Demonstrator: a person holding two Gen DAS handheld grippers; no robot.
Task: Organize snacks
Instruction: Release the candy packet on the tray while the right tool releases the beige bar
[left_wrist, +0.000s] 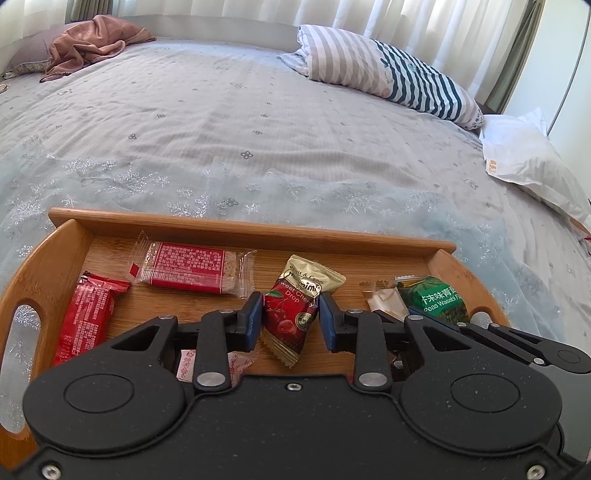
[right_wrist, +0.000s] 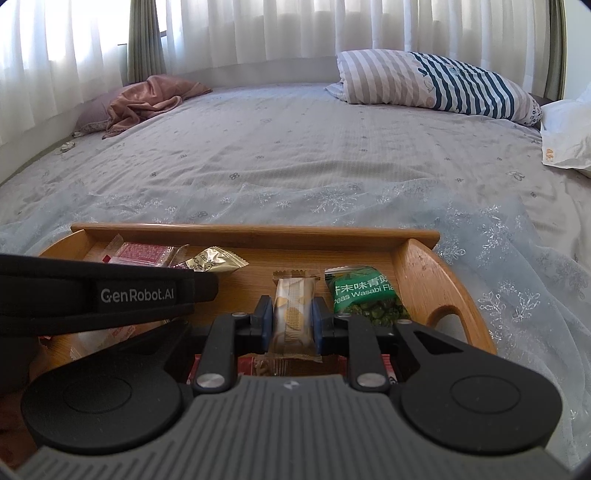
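Bamboo tray (left_wrist: 255, 230) rests on grey bedspread (left_wrist: 229, 122); curtains (right_wrist: 258, 29) behind.

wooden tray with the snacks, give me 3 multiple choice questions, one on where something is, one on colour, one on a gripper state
1. Where does the wasabi peas packet lie in the wooden tray?
A. by its right handle
B. by its left handle
C. outside it, on the bed

2. What colour is the lower half of the cherry drop packet?
A. blue
B. red
C. white

3. What is the right gripper doing?
A. standing open over nothing
B. clamping the peas packet
C. shut on the beige wafer packet

Answers:
1 A, it lies next to the right handle cutout.
2 B, red with cherries under a gold top.
3 C, both blue pads press on its sides.
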